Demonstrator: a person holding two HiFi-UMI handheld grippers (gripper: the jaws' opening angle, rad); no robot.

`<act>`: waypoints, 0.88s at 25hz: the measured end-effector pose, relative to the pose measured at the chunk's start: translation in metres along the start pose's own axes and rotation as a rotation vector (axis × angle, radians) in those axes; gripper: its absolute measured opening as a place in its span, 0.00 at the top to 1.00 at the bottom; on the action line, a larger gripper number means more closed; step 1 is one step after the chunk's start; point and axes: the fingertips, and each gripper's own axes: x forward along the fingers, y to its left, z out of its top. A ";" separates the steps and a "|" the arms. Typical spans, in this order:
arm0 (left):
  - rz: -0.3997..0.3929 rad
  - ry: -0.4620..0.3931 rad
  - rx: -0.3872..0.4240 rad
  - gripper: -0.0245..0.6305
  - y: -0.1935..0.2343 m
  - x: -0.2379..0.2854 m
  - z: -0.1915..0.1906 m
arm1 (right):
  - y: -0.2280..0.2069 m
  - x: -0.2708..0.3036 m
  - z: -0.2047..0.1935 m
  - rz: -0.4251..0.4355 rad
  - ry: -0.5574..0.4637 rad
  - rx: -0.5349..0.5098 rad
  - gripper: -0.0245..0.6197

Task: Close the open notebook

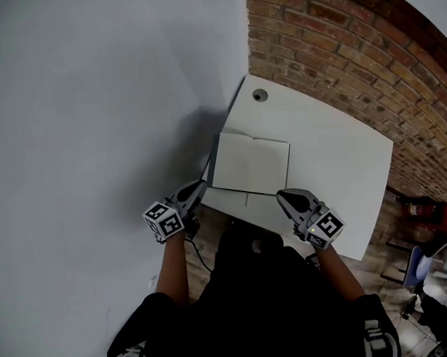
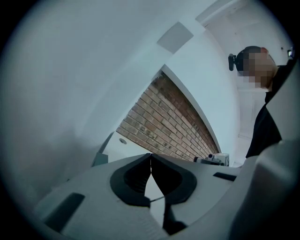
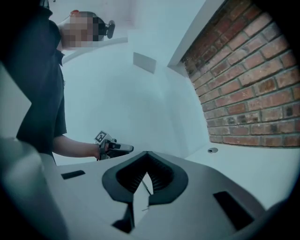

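Observation:
The open notebook [image 1: 251, 164] lies flat on the white table [image 1: 334, 163], its blank pages up and a dark cover edge showing along its left side. My left gripper [image 1: 200, 186] hangs just off the notebook's near left corner, shut with its jaw tips meeting on nothing [image 2: 150, 157]. At the notebook's near right corner my right gripper [image 1: 281, 195] is shut too, tips together and empty [image 3: 146, 154]. From the right gripper view, the left gripper [image 3: 112, 147] shows across the table. Neither gripper touches the notebook.
A round cable hole [image 1: 260, 95] sits in the table's far left corner. A white wall runs along the left and a brick wall [image 1: 345, 46] behind. Red and other items [image 1: 427, 210] stand on the floor at the right. A cable [image 1: 199, 254] hangs below the table's near edge.

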 end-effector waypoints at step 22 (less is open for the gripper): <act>-0.056 0.304 -0.059 0.88 0.158 0.109 -0.026 | -0.082 0.017 -0.005 -0.174 -0.009 0.106 0.90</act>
